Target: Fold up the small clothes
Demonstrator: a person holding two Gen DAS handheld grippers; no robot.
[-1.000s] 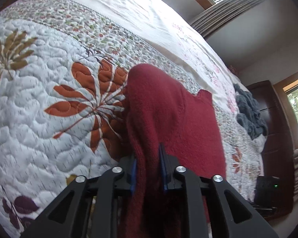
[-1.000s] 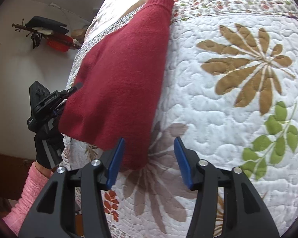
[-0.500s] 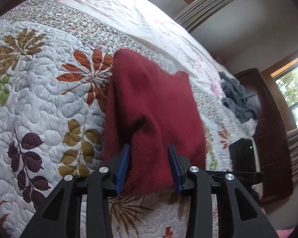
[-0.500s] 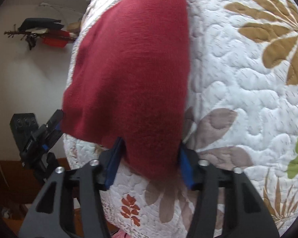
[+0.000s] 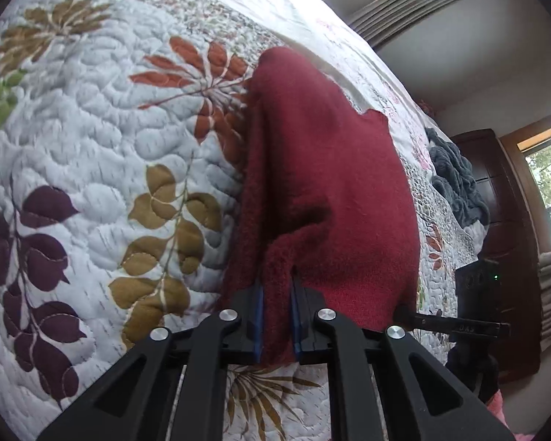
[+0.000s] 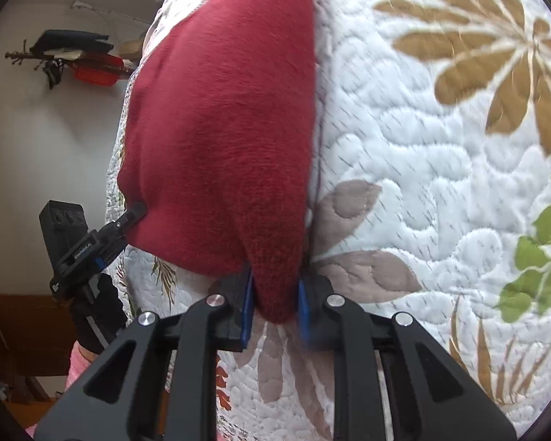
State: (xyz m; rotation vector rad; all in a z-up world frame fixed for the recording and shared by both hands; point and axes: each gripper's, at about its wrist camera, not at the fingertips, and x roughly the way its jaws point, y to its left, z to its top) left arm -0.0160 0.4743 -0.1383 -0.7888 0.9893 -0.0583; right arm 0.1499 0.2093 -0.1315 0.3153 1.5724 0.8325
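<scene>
Both pinches are on now. The left hand-held gripper [image 5: 277, 316], gaping around the cloth half a second ago, is clenched on a bunched ridge of the red garment [image 5: 327, 183], its blue pads squeezed in tight on either side. The right hand-held gripper [image 6: 274, 303], which a second ago stood open short of the hem, now has its pads pressed on the near corner of the garment [image 6: 220, 128]; that corner bulges between them and looks caught, though the right pad is blurred.

The garment lies on the quilt [image 5: 92, 169] of the bed, long and narrow, running from the near edge of the bed up towards the far end. Its near end is gathered at the two grips; the rest lies flat. In the right wrist view the left gripper shows at the garment's left corner [image 6: 128, 220], so the two hold opposite corners of the same near edge.

What that means: the grasp step looks finished, and a fold can start. I judge the next move to be lifting this near edge and carrying it over towards the far end, both sides moving together so the halves line up. The knit is soft and thick; a shallow bite could slip out once the cloth takes weight.

A grey heap [image 5: 455, 180] sits well apart by the bed's far right edge.
</scene>
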